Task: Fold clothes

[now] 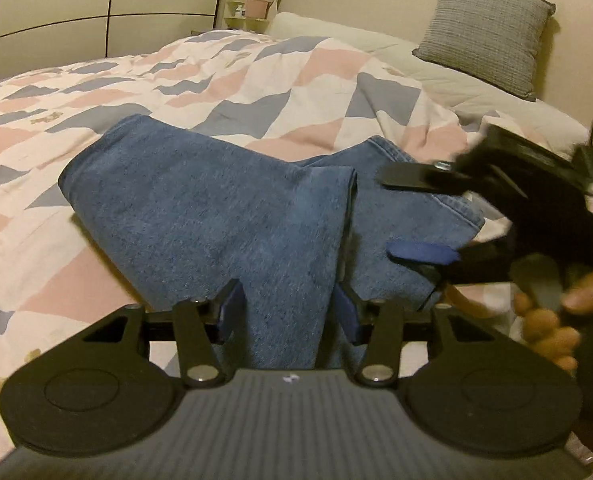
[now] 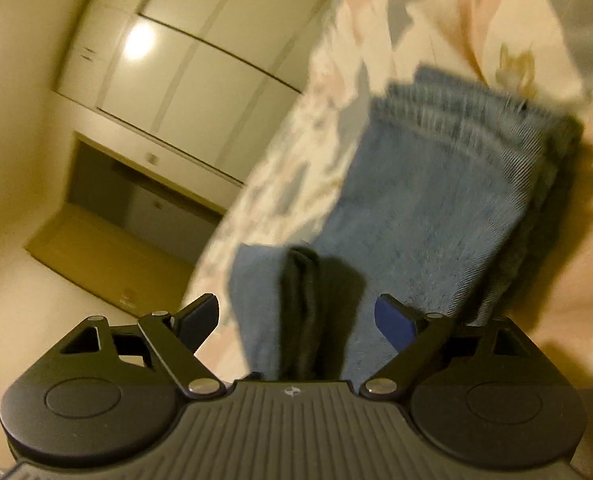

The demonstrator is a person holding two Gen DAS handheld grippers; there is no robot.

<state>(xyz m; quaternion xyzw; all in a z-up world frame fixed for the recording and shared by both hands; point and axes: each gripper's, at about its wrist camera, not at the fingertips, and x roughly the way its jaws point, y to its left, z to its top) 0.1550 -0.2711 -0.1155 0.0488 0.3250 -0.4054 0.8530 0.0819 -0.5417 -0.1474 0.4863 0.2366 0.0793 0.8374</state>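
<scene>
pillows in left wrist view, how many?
1: a grey pillow upright against the wall at the head of the bed, upper right. Others may lie outside the frame.

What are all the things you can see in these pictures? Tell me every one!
Folded blue denim jeans: one, blue, lying on the bed.
Patchwork quilt: one, pink, grey-blue and white, covering the bed.
Square grey cushion: one, grey, at the head of the bed.
Wardrobe doors: several panels, cream, beside the bed.
Small shelf of bottles: one, pale, in the far corner.
Left gripper: one, black with blue pads, open around a denim fold.
Right gripper: one, black, open over the jeans.
Hand: one, holding the right gripper.
</scene>
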